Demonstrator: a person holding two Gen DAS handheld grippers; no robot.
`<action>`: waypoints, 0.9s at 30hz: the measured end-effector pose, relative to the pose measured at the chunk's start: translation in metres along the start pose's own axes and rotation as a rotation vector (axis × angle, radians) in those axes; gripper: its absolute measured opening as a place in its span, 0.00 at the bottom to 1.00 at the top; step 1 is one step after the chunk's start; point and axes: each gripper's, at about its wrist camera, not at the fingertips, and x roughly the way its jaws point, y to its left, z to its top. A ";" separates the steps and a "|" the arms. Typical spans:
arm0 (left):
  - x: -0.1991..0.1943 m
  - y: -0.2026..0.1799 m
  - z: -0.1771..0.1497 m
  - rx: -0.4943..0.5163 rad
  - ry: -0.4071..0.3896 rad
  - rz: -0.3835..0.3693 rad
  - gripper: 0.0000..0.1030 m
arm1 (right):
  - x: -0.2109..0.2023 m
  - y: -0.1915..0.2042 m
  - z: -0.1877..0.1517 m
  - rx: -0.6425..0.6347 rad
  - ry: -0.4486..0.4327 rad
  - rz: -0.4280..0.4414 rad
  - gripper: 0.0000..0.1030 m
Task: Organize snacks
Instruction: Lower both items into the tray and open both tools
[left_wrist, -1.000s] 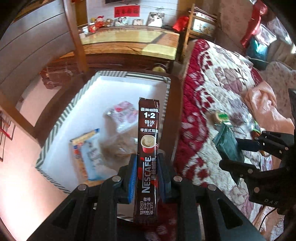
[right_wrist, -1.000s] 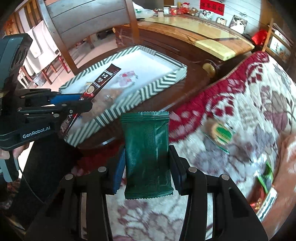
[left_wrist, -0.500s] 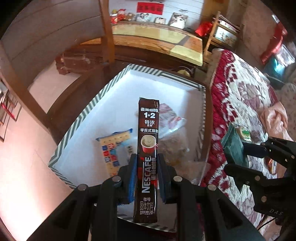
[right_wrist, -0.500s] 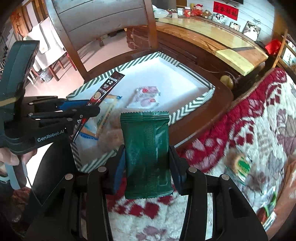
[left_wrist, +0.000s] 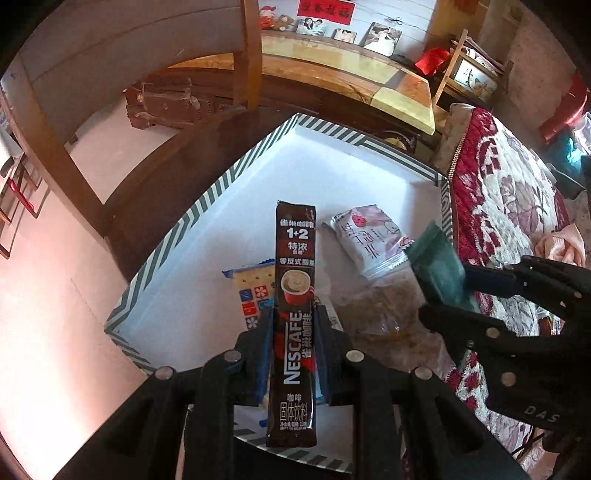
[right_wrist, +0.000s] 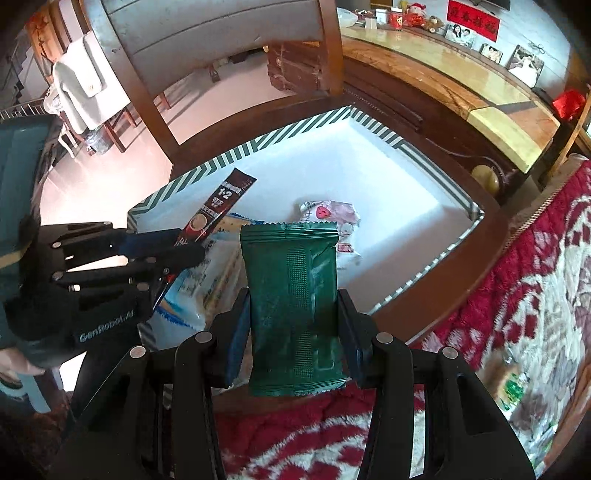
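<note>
My left gripper (left_wrist: 293, 326) is shut on a dark brown Nescafe coffee stick (left_wrist: 295, 266), held upright over the near part of the white striped-rim box (left_wrist: 207, 206). My right gripper (right_wrist: 293, 314) is shut on a dark green snack packet (right_wrist: 291, 291), held above the box's near edge (right_wrist: 417, 280). In the left wrist view the green packet (left_wrist: 437, 267) and right gripper (left_wrist: 465, 295) come in from the right. In the right wrist view the left gripper (right_wrist: 184, 247) and coffee stick (right_wrist: 218, 208) sit at the left.
Inside the box lie a pink-white packet (left_wrist: 369, 236), a blue-yellow cracker packet (left_wrist: 251, 291) and a clear bag of brownish snacks (left_wrist: 380, 310). The box rests on a dark wooden stool (right_wrist: 491, 229). A red floral blanket (right_wrist: 535, 277) with more snacks (right_wrist: 513, 387) lies right. A wooden chair (right_wrist: 229, 44) stands behind.
Both grippers have moved over the box with their packets. The green packet now hangs over the box's near right part, beside the coffee stick.
</note>
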 end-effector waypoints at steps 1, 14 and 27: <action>0.001 0.000 0.001 0.000 0.000 0.001 0.22 | 0.003 0.000 0.001 0.001 0.003 0.001 0.42; 0.008 0.001 0.006 -0.010 -0.007 0.016 0.25 | 0.033 0.000 0.016 0.021 0.047 0.006 0.43; -0.006 0.002 0.002 -0.041 -0.046 0.066 0.66 | 0.004 -0.006 0.003 0.108 -0.039 0.037 0.48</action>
